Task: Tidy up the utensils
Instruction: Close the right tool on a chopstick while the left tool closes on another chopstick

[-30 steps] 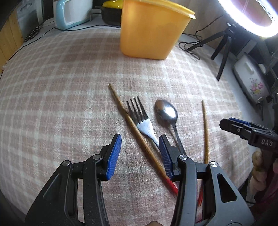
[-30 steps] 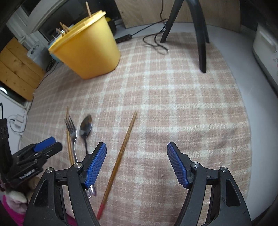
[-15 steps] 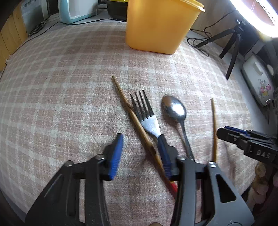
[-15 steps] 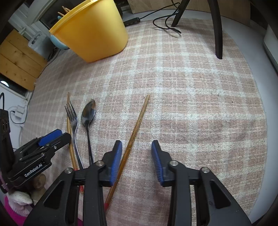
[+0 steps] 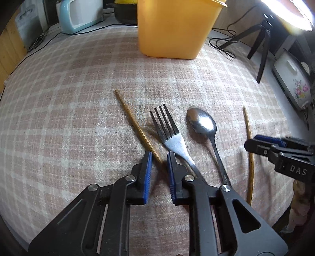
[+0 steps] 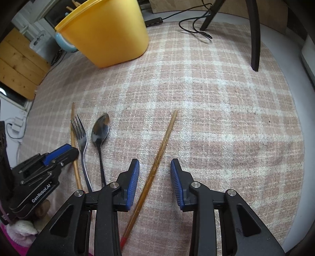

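Two wooden chopsticks, a fork and a spoon lie on a pink checked cloth. My left gripper (image 5: 159,155) has its jaws close around the left chopstick (image 5: 135,124), a narrow gap still showing. The fork (image 5: 173,137) and spoon (image 5: 202,124) lie just right of it. My right gripper (image 6: 155,165) is open and straddles the right chopstick (image 6: 163,143), which runs between its pads. A yellow tub (image 5: 175,27) stands at the back; it also shows in the right wrist view (image 6: 110,33) with sticks poking out.
A black tripod (image 5: 261,45) with cables stands at the back right. A pale blue appliance (image 5: 78,13) and a dark pot sit behind the tub. A white floral box (image 5: 293,82) lies off the cloth at right.
Both grippers moved forward and lower over the chopsticks. The left jaws narrowed from wide open to almost shut around the left chopstick. The right jaws narrowed, then opened slightly, now straddling the right chopstick.
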